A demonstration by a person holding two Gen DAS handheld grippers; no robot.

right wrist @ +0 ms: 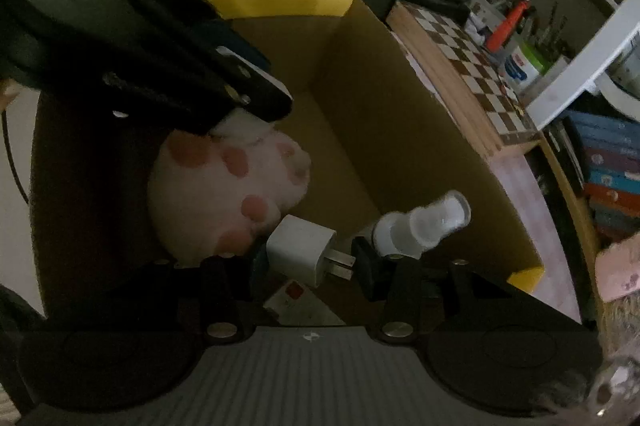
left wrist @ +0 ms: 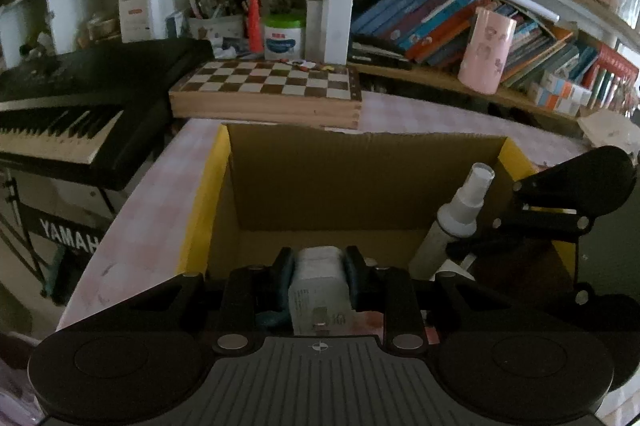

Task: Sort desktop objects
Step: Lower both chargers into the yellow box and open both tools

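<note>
inside the cardboard box: both grippers are reaching down into it from the near side, over the open top.
right gripper: its jaws are standing narrow and pinching a white charger; one pad is pressing on the body, the other is meeting the tips of the two prongs.
left gripper: its jaws are sitting almost together, clamping a white stub of the plush paw, which is hanging below them with its pink pads showing.
charger and plush paw: they are hanging just beside each other, the charger's corner nearly touching the plush.
spray bottle: it is leaning in the box's corner, just beyond the right gripper's outer finger; whether it is touching that finger i cannot tell.
edges: yellow flaps are lining the box's side rims, and the brown walls are rising well above the floor.
open room: the far half of the box floor is lying bare.
behind the box: a chessboard is sitting just past the far wall on the pink checked table.
left of the table: a keyboard is standing close by.
</note>
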